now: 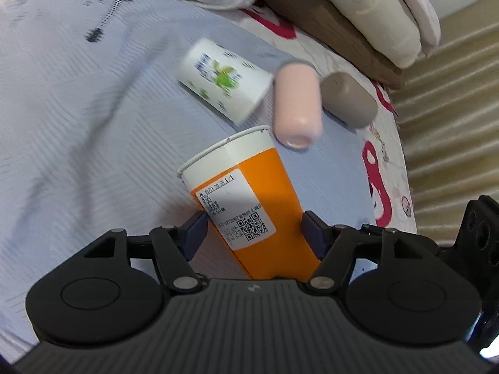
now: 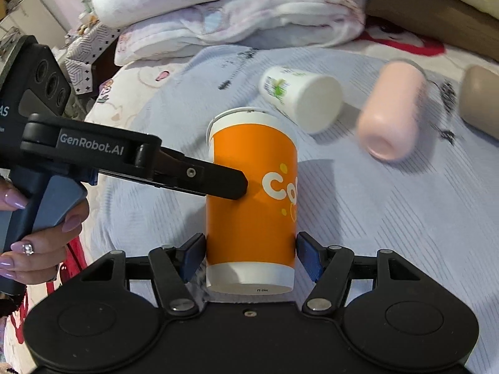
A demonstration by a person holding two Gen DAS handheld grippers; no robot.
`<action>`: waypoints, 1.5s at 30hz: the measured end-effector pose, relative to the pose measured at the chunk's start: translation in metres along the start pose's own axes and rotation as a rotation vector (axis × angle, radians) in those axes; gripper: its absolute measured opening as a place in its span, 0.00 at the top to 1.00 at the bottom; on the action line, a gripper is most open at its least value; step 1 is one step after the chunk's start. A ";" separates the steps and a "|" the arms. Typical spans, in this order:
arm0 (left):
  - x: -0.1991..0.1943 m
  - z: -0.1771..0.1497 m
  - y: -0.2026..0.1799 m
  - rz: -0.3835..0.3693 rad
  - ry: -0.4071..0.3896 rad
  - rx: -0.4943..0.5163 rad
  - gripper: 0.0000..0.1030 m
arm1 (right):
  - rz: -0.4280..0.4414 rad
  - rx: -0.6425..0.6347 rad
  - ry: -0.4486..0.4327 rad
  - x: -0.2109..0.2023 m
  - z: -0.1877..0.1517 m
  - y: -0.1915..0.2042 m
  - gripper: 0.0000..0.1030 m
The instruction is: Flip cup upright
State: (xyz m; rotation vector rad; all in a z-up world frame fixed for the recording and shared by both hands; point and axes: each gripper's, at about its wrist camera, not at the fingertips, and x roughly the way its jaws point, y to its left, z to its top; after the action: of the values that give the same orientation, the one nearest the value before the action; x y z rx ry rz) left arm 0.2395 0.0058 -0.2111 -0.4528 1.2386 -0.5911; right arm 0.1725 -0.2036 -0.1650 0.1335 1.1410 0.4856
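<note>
Both grippers, left [image 1: 254,233] and right [image 2: 251,257], jaws clamped on smooth orange paper cup [image 2: 252,199], rim toward twelve o'clock, above ribbed bedsheet [image 2: 389,218].

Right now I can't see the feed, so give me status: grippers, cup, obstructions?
Left gripper and right gripper both shut on orange cup. Cup held off the bedspread. White cup, pink cup, tan cup lie beyond, apart.

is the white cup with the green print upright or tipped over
Tipped over. The white cup lies on its side on the bedspread, flat base facing the right wrist camera, beside the pink cup, also lying down.
</note>
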 end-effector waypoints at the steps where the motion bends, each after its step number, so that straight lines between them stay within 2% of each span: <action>1: 0.003 -0.001 -0.003 -0.002 0.006 0.006 0.33 | 0.003 0.010 0.005 -0.002 -0.003 -0.003 0.33; 4: 0.013 -0.005 -0.009 0.002 0.041 0.036 0.32 | 0.028 0.027 0.047 -0.001 -0.008 -0.011 0.33; 9: 0.017 -0.008 -0.018 0.020 0.043 0.113 0.33 | 0.100 0.040 0.096 0.003 -0.009 -0.023 0.33; 15: 0.020 -0.010 -0.022 0.012 0.056 0.153 0.35 | 0.112 -0.028 0.071 0.001 0.001 -0.024 0.24; 23: 0.019 -0.017 -0.042 0.042 0.038 0.273 0.36 | 0.117 -0.027 0.058 0.005 -0.006 -0.031 0.27; 33: -0.006 -0.029 -0.075 0.099 -0.062 0.414 0.37 | 0.052 -0.156 -0.096 -0.019 -0.018 -0.015 0.27; 37: -0.019 -0.039 -0.090 0.125 -0.133 0.522 0.38 | -0.017 -0.246 -0.178 -0.026 -0.026 -0.004 0.27; 45: -0.026 -0.048 -0.105 0.164 -0.232 0.606 0.38 | -0.149 -0.381 -0.337 -0.026 -0.039 0.010 0.28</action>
State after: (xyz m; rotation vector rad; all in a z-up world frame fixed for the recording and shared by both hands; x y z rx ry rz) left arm 0.1698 -0.0586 -0.1398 0.0886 0.8118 -0.7153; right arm 0.1261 -0.2116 -0.1564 -0.1943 0.7084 0.5170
